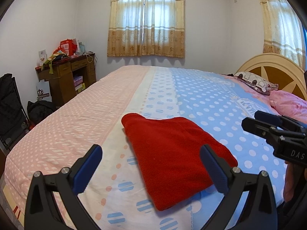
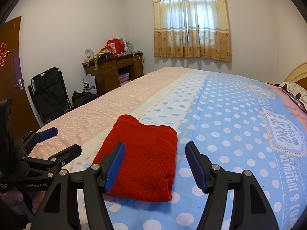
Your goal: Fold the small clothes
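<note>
1. Red garment [image 1: 172, 153]: folded, flat on near part of bed [image 1: 86, 118].
2. Left gripper [image 1: 151, 164]: jaws spread wide, holding nothing, above garment.
3. Right gripper [image 2: 155, 163]: jaws apart, holding nothing.

Soft daylight comes through the drawn curtains [image 1: 145, 19], which glow pale and slightly blown out at the centre. The room is evenly bright, with faint scalloped shadows on the wall [image 1: 92, 19] under the curtain hems. Both fisheye views bend straight lines and go black at the corners. Focus stays fairly sharp on the bed [image 2: 220, 115].
</note>
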